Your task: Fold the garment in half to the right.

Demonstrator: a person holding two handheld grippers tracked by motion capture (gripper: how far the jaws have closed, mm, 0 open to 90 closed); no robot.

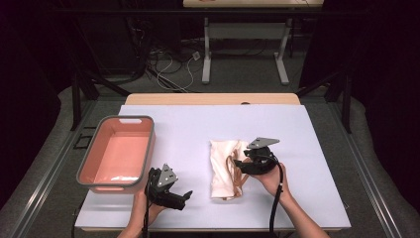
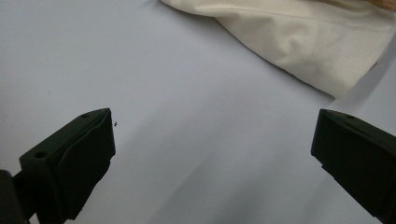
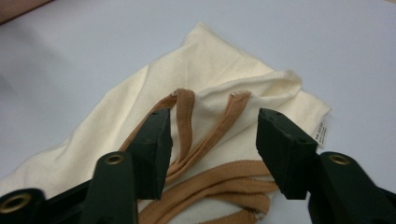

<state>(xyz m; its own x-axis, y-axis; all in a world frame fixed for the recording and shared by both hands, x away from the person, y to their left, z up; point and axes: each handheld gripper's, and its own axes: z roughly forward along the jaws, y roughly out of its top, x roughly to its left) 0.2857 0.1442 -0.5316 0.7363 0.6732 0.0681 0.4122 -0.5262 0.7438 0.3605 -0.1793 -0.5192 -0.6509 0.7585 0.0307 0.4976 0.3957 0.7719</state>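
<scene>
**A:** Right gripper [image 3: 212, 140] is sitting over the folded cream cloth bag [image 1: 224, 168], jaws partly apart with the tan handle straps [image 3: 205, 140] running up between them. The pads aren't pressing on anything as far as I can see, so it's straddling the straps, not gripping them. Anyone read it differently?

**B:** Nope, same here. From the high view that gripper [image 1: 238, 163] is right at the bag's edge nearest the hand, with the bag stretching away from it toward the middle of the white table cover [image 1: 188, 134]. Left gripper [image 1: 185, 197] is released too, jaws wide apart, nothing but bare cover between them. In its own view the bag's corner [image 2: 308, 42] is ahead of it and off to one side, well short of the jaws.

**A:** So how far along is this? My guess is the bag ends up in the pink bin [image 1: 94, 173], which is beyond the left gripper, on the side away from the bag.

**B:** If so, barely started. Bin looks empty, bag lies flat on the table, nothing grasped yet. What's left: clamp the straps or the cloth, lift, carry it over, drop it in.
</scene>
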